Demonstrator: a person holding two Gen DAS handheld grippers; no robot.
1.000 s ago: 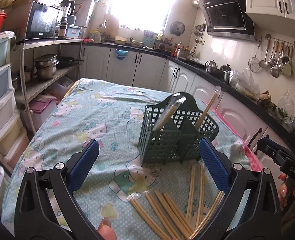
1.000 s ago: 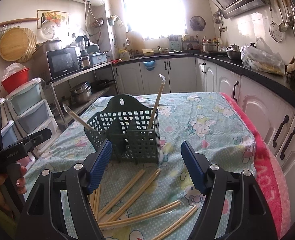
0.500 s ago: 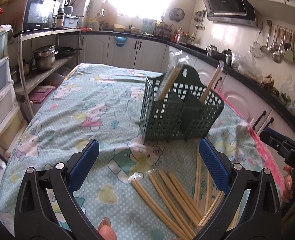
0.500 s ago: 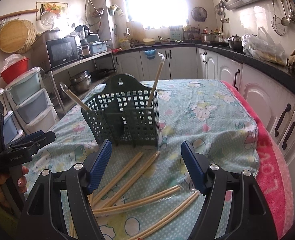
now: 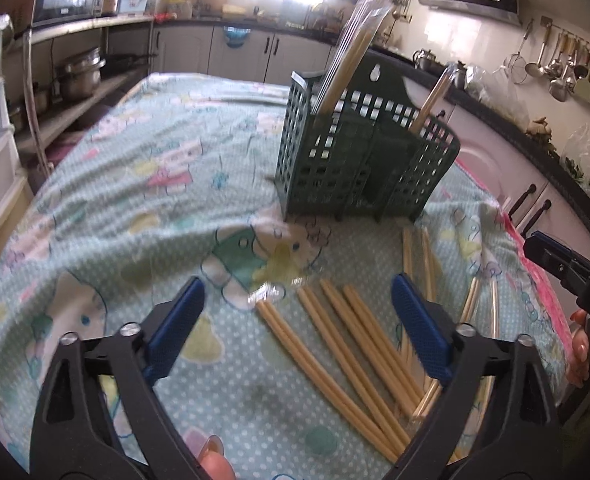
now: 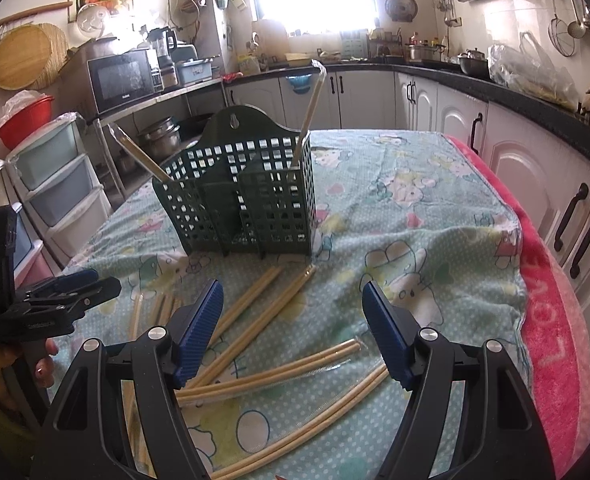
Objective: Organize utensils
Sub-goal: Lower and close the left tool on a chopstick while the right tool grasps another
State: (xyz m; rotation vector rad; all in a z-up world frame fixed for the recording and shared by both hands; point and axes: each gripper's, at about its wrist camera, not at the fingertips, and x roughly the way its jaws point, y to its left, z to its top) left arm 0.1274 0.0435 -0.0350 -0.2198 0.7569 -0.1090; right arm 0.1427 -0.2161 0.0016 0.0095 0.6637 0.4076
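Note:
A dark green slotted utensil basket [image 5: 359, 160] [image 6: 251, 196] stands upright on the table with two wrapped chopstick pairs leaning in it. Several wrapped chopstick pairs [image 5: 347, 340] [image 6: 263, 312] lie loose on the cloth in front of it. My left gripper [image 5: 299, 320] is open and empty, low over the nearest loose pairs. My right gripper [image 6: 293, 332] is open and empty, just above other pairs. Each gripper shows at the edge of the other's view [image 6: 59, 304] [image 5: 567, 268].
The table wears a teal cartoon-print cloth [image 5: 155, 184] with a pink towel [image 6: 551, 320] along its right edge. White cabinets [image 6: 535, 168] run close on the right. Plastic drawers [image 6: 59, 184] and a shelf with pots stand on the left.
Both grippers have moved down and forward toward the loose chopsticks, so the basket and sticks look larger. Both stay open and empty.

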